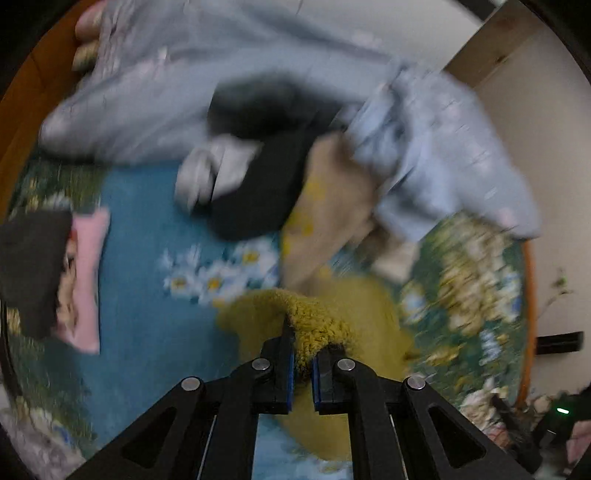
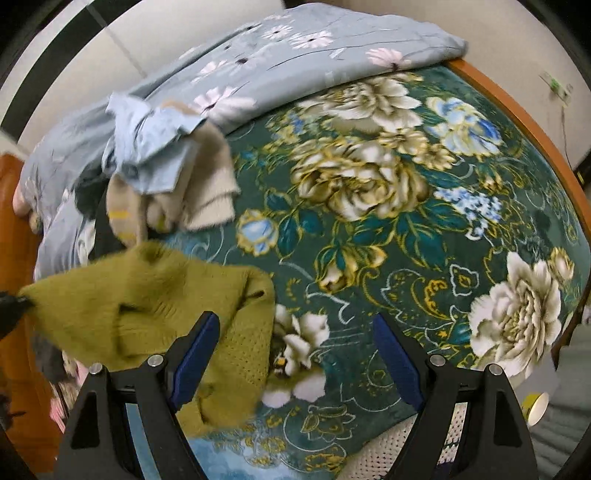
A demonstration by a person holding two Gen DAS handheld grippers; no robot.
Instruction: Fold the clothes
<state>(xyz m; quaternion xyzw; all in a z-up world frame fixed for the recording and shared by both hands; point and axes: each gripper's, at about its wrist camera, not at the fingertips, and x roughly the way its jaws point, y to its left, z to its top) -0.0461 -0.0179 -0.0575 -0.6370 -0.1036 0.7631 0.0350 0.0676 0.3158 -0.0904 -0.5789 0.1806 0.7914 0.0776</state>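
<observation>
This is a bedroom in a home. A bed with an orange-brown wooden frame (image 2: 524,122) fills both views, spread with a plush dark-green blanket printed with large cream, gold and blue flowers (image 2: 369,192). A pale blue-grey quilt with pink and white daisies (image 2: 295,48) lies bunched along the far side, against a plain off-white wall (image 2: 498,33). Loose garments are heaped on the bed: a light blue shirt (image 2: 147,147), a cream knitted piece (image 2: 210,199), a black garment (image 1: 258,192) and a fuzzy olive-yellow sweater (image 2: 147,302). The left wrist view is blurred, so finer detail there cannot be told.
</observation>
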